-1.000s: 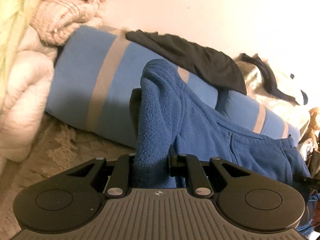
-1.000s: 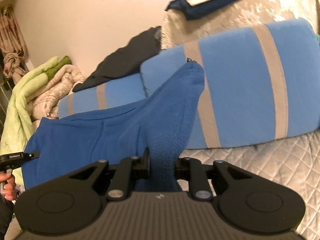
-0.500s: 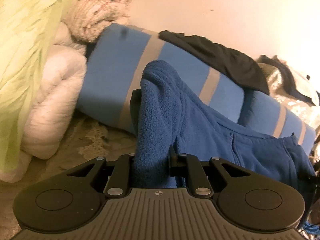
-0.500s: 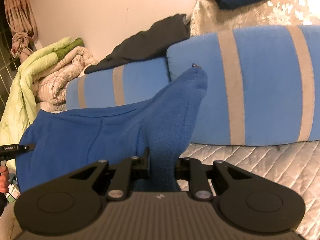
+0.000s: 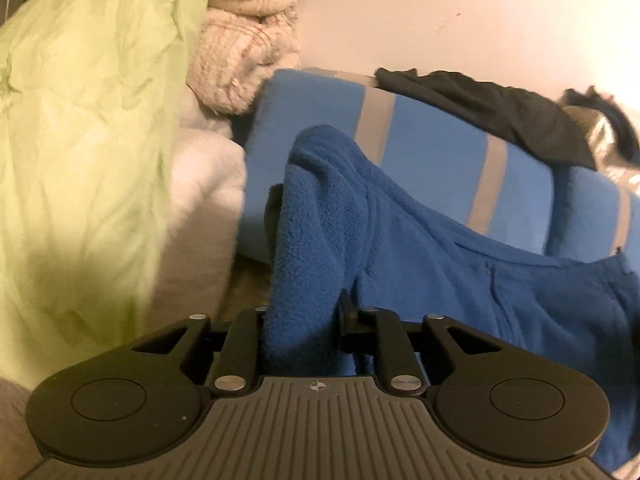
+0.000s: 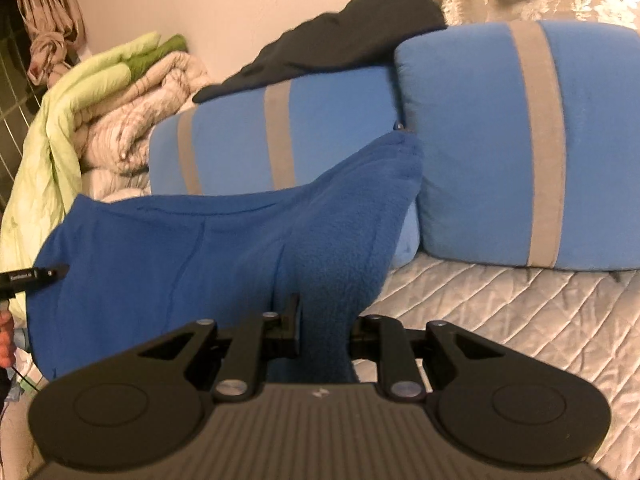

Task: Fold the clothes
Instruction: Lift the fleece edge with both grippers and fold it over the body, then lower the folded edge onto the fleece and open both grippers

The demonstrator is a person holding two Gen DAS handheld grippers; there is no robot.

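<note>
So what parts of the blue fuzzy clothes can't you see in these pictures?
- Left wrist view: the blue fleece garment runs off the right edge, so its full shape is cut off.
- Right wrist view: the garment's lower part is hidden behind the right gripper body.
- Both views: the bed under the hanging fleece is covered.
- Left wrist view: the green quilt is blurred.

The royal-blue fleece garment [image 5: 400,248] hides both grippers' fingertips and runs off the left wrist view's right edge. The pale green crumpled quilt [image 5: 80,140] at left is motion-blurred and cropped. At the right wrist view's left edge, only a black gripper tip [image 6: 32,276] shows.
</note>
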